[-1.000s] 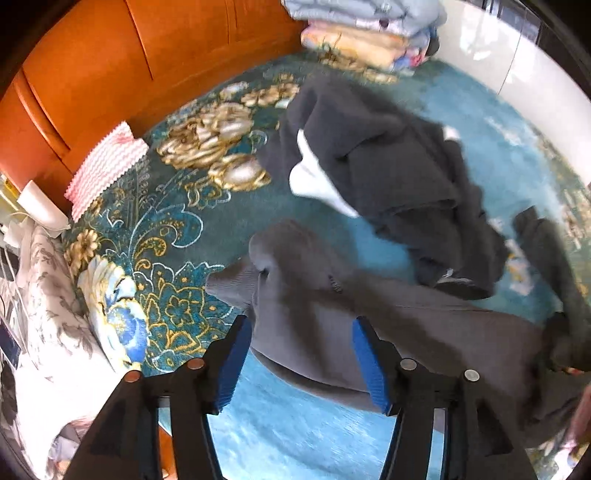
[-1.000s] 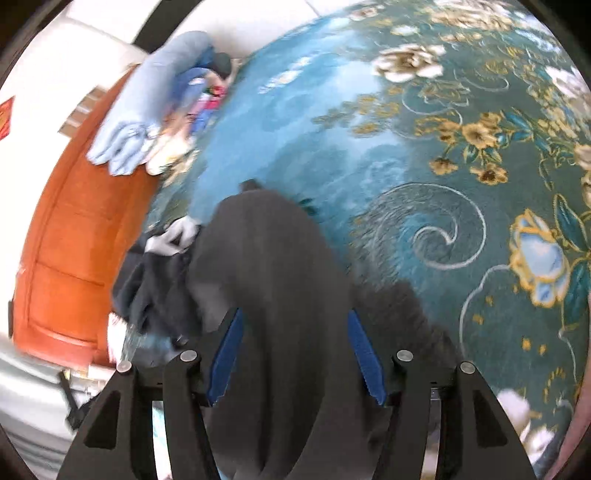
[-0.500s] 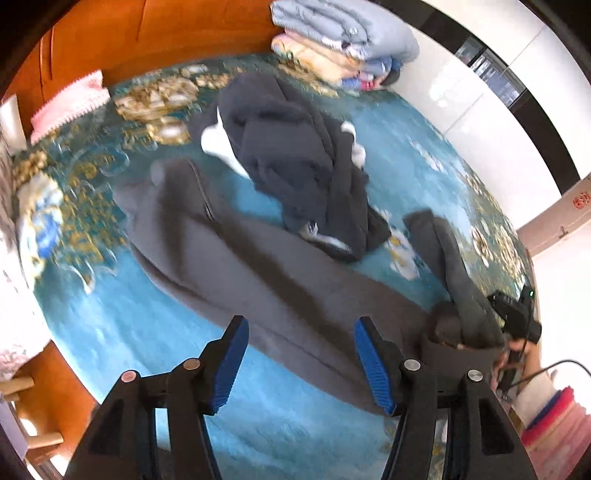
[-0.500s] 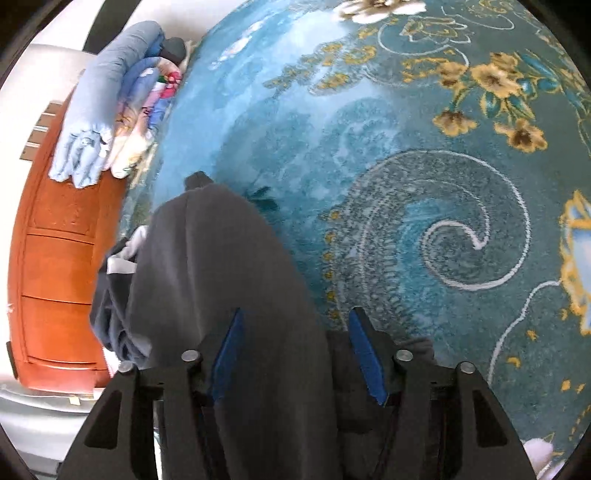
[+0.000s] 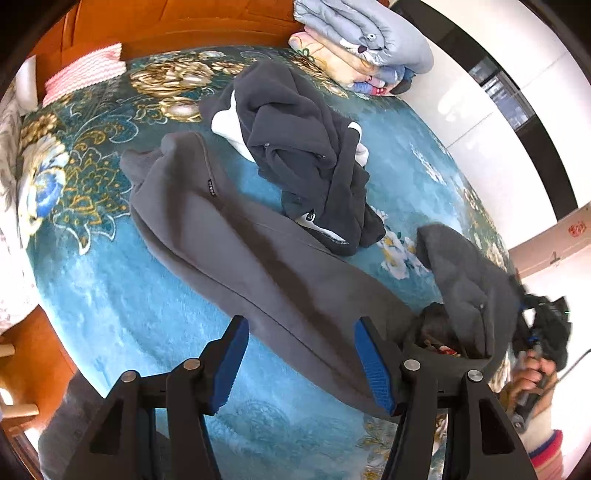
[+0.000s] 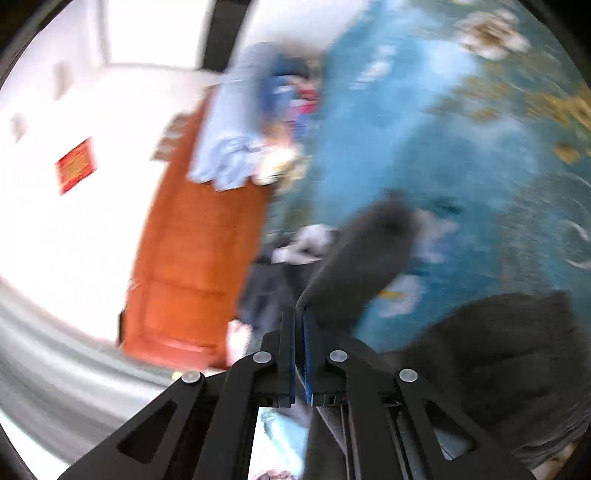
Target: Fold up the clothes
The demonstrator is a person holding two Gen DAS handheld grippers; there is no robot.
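Your left gripper (image 5: 301, 354) hangs spread over the grey trousers (image 5: 236, 236) stretched across the teal floral blanket (image 5: 110, 295); your right gripper (image 6: 299, 332) pinches one leg. A dark garment heap (image 5: 306, 158) lies beside, folded quilts (image 5: 362, 40) against the wooden headboard (image 5: 166, 22).

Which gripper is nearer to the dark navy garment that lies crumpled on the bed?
Left. The left gripper hovers open across the grey trousers from the navy garment; the right gripper pinches the far trouser leg.
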